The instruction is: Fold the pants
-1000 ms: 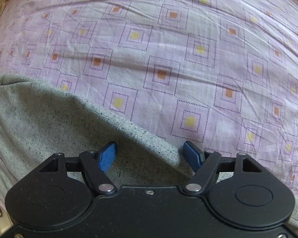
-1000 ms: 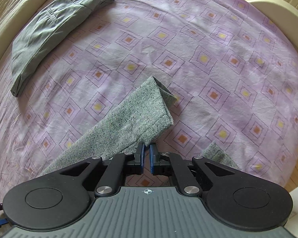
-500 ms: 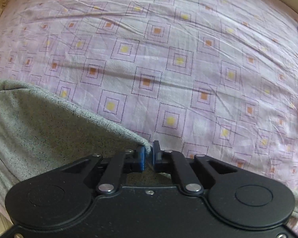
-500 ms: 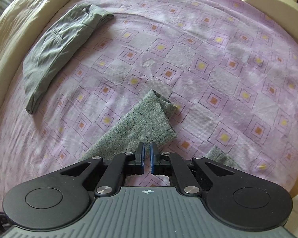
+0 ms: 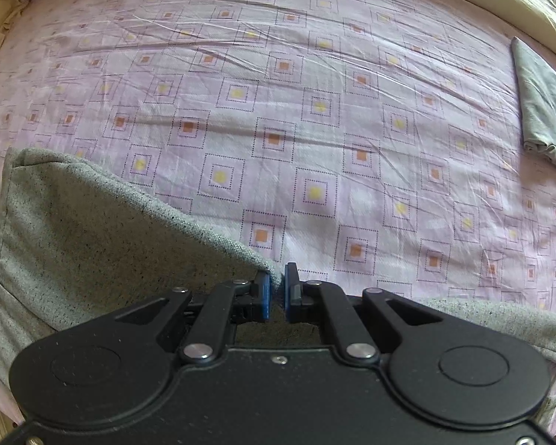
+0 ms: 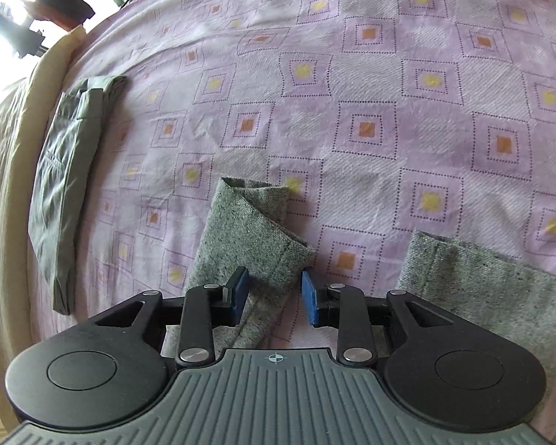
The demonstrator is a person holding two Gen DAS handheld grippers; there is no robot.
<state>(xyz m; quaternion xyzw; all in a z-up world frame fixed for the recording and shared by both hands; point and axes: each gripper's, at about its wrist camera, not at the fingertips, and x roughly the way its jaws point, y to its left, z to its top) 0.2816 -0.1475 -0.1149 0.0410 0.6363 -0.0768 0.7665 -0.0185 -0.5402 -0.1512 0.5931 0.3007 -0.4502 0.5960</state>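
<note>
Grey speckled pants lie on the purple patterned bedsheet. My left gripper is shut on a raised edge of them, and the cloth slopes down to the left from the blue pads. In the right wrist view one pant leg lies with its hem folded over, and the second leg lies to the right. My right gripper points down over the first leg; its jaws are opening with the hem between them, and the right pad stands clear of the cloth.
A second pair of grey-green pants, folded, lies near the bed's beige edge; it also shows as the folded pair at the right of the left wrist view. The wrinkled sheet stretches beyond the legs.
The left jaws closed on the pants' edge and lifted it off the sheet. The right gripper rolled, sank toward the bed, and its shut jaws parted around the leg's hem.
</note>
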